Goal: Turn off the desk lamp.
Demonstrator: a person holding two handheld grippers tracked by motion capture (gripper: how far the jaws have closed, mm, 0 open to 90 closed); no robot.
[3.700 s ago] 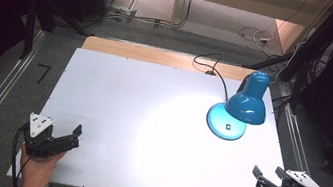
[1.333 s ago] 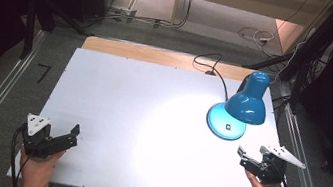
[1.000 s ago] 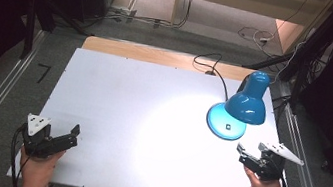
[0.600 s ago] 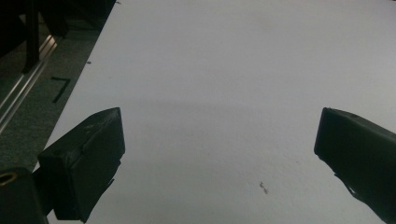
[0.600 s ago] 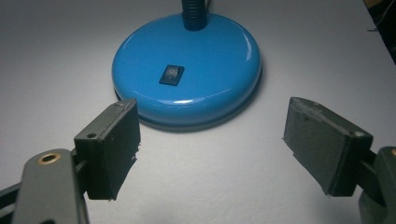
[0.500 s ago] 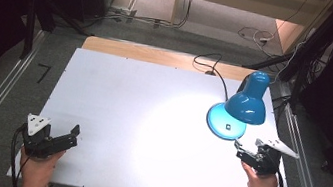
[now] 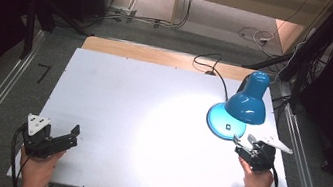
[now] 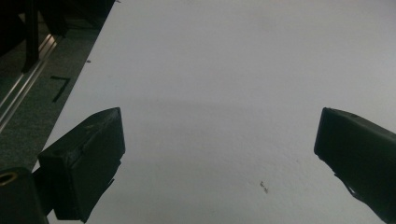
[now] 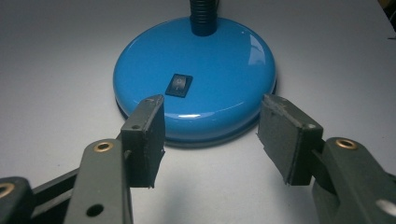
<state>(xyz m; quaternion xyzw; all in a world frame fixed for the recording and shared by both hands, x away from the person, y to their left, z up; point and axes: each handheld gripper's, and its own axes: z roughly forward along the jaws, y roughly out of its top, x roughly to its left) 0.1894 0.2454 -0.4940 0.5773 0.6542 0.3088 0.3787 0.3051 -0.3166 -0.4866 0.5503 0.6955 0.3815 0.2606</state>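
On the white table (image 7: pixel 150 121), seen from the high view, a blue desk lamp (image 7: pixel 246 103) stands near the far right corner, its shade tipped down and casting a bright pool of light across the surface; its black cord trails off the far edge. The right gripper (image 7: pixel 243 145), held in a hand, sits just beside the near edge of the lamp's round base. The left gripper (image 7: pixel 73 134) rests at the near left corner, well apart from the lamp. From the left gripper view, both black jaws stand wide apart over bare table with nothing between them. From the right gripper view, the jaws have just been closing and now stand partly open, nothing between them, pointed at the glossy lamp base (image 9: pixel 196 79), which lies just beyond the tips. A small black rocker switch (image 9: pixel 179 85) sits on top of the base. The base looks weighted, stiff and slippery, so a press on the switch seems more likely than a lift; the ribbed black neck (image 9: pixel 203 16) would give the surest hold. No containers appear.
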